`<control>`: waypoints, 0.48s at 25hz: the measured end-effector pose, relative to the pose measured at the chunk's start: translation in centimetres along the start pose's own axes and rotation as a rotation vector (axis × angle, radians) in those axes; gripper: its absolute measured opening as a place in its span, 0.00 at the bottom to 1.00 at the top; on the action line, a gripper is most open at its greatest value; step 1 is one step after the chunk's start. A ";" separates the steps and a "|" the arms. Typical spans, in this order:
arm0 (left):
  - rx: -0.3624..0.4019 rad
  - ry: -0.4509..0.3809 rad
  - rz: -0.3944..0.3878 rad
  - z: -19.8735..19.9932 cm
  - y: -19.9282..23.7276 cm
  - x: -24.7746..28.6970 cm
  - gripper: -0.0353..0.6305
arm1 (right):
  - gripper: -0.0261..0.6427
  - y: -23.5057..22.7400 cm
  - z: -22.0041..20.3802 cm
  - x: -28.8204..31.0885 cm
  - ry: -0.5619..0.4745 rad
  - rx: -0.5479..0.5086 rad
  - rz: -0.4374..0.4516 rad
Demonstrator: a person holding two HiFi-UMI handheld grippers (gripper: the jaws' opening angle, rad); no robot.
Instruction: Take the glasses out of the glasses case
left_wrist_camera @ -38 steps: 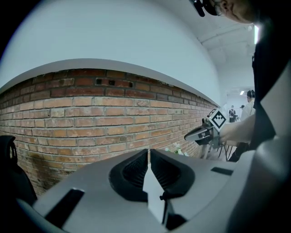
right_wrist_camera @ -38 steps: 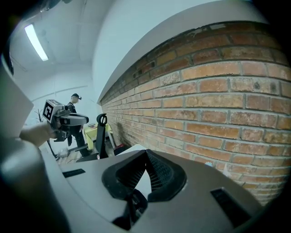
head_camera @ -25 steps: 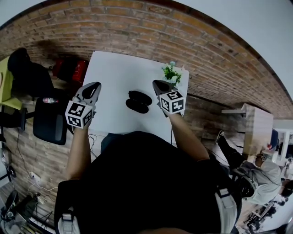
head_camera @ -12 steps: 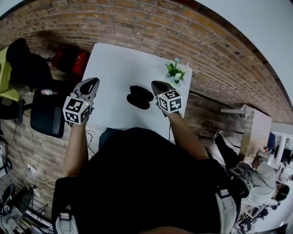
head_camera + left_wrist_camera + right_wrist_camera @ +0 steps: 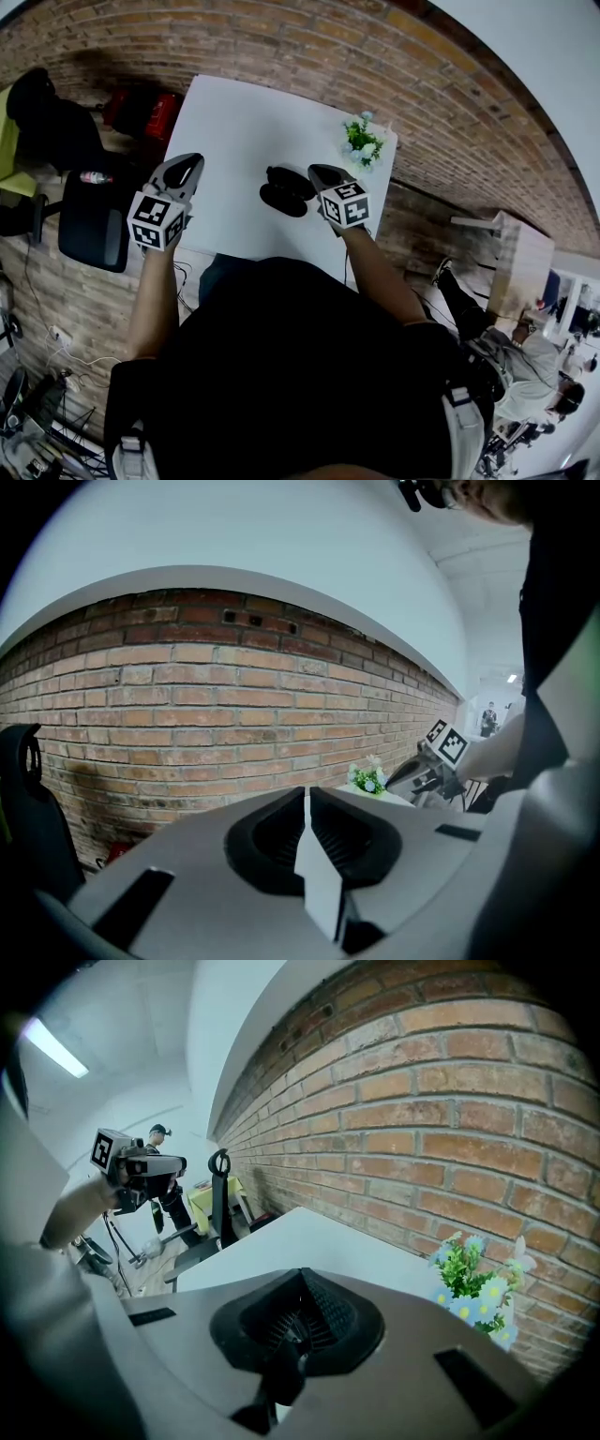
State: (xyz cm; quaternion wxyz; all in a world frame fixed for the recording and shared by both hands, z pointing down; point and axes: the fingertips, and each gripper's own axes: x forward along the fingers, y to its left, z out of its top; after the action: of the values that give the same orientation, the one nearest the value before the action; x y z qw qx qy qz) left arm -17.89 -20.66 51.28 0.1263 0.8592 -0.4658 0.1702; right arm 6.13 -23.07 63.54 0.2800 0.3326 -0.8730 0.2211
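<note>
Blk glasses case (image 5: 284, 191), on wht table (image 5: 234, 141)

Head view overhead; table (image 5: 234, 141) shared

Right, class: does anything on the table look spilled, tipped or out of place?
Nothing stands out. The dark glasses case lies flat on the white table; the small plant stands upright at its far corner.

White table (image 5: 239, 122), small flowering plant (image 5: 362, 145) at its corner, brick wall (image 5: 187, 705), black chair (image 5: 92, 220)
</note>
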 end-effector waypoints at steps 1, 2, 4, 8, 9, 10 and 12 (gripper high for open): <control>-0.003 0.003 -0.001 -0.1 0.0 0.1 0.09 | 0.06 0.0 -0.3 0.2 0.007 0.001 0.002; -0.006 0.005 0.000 -0.3 0.0 0.1 0.09 | 0.06 0.1 -0.6 0.4 0.014 0.002 0.005; -0.012 0.004 0.005 -0.5 0.2 0.3 0.09 | 0.06 0.3 -1.2 0.8 0.028 0.007 0.013; -0.021 0.000 -0.001 -0.8 0.5 0.7 0.09 | 0.06 0.6 -2.1 1.6 0.051 0.025 0.029; -0.021 0.003 -0.003 -0.9 0.6 0.8 0.09 | 0.06 0.6 -2.2 1.8 0.056 0.027 0.030; -0.022 0.003 -0.004 -1.0 0.8 0.8 0.09 | 0.06 0.7 -2.4 2.1 0.062 0.029 0.032; -0.024 -0.002 -0.005 -1.0 1.2 1.0 0.09 | 0.06 0.8 -2.8 2.5 0.078 0.027 0.032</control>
State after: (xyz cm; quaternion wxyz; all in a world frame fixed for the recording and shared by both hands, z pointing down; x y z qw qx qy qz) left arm -18.55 -21.64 52.61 0.1362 0.8589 -0.4659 0.1634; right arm 4.98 -22.10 67.08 0.3056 0.3137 -0.8635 0.2501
